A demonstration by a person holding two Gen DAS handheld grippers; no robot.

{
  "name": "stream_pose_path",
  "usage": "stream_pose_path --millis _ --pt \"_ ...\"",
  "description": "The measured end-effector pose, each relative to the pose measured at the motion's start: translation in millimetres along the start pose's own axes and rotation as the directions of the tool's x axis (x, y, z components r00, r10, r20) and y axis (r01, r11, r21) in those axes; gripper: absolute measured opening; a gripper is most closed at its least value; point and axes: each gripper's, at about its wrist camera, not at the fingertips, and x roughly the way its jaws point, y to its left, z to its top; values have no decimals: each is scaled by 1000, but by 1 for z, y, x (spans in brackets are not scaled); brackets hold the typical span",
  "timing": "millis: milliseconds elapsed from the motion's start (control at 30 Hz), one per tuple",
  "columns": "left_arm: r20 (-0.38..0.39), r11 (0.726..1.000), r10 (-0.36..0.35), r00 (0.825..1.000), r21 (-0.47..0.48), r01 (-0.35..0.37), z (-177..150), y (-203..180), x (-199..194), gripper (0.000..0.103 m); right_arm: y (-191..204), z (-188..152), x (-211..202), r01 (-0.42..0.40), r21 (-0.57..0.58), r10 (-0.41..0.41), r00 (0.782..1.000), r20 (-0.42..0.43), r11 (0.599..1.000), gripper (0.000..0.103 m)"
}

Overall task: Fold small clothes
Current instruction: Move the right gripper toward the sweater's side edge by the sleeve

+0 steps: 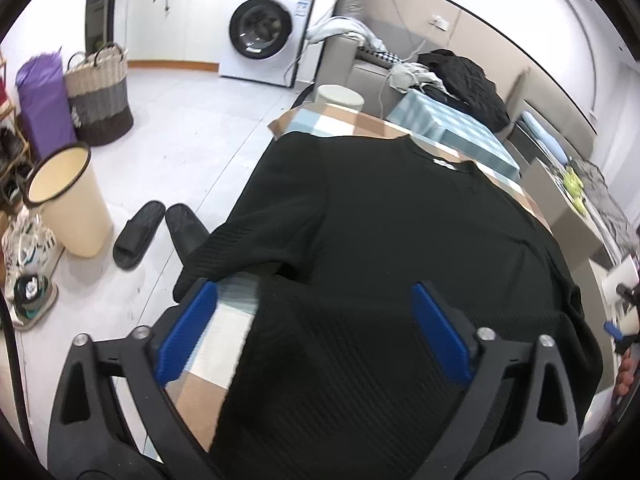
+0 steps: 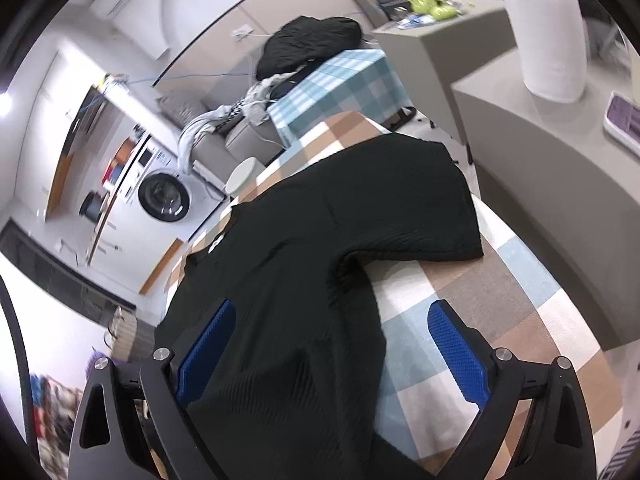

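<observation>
Home laundry corner, washing machine (image 1: 266,26), sofa (image 1: 360,68)

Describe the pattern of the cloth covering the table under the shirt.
Large checks of tan, pale blue, white and grey on the tablecloth, clearest in the right wrist view.

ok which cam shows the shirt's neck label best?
Left wrist. The white neck label sits near mid-frame at the collar of the black shirt, unblocked. In the right wrist view the label is small, slanted and blurred at the shirt's far edge.
</observation>
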Motion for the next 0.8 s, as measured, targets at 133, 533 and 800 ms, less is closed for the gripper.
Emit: stream_pose_path --millis 133,533,800 --pt "2 999 30 1000 -34 -30 8 20 10 89 -19 15 9 6 108 -5 1000 -9 994 99" --pt "-28 998 34 999 -57 -36 13 26 34 89 -52 35 45 28 313 -5 997 -73 949 90" --pt "-35 999 22 999 -49 -24 11 12 47 89 -63 43 64 48 392 -19 997 -78 919 83"
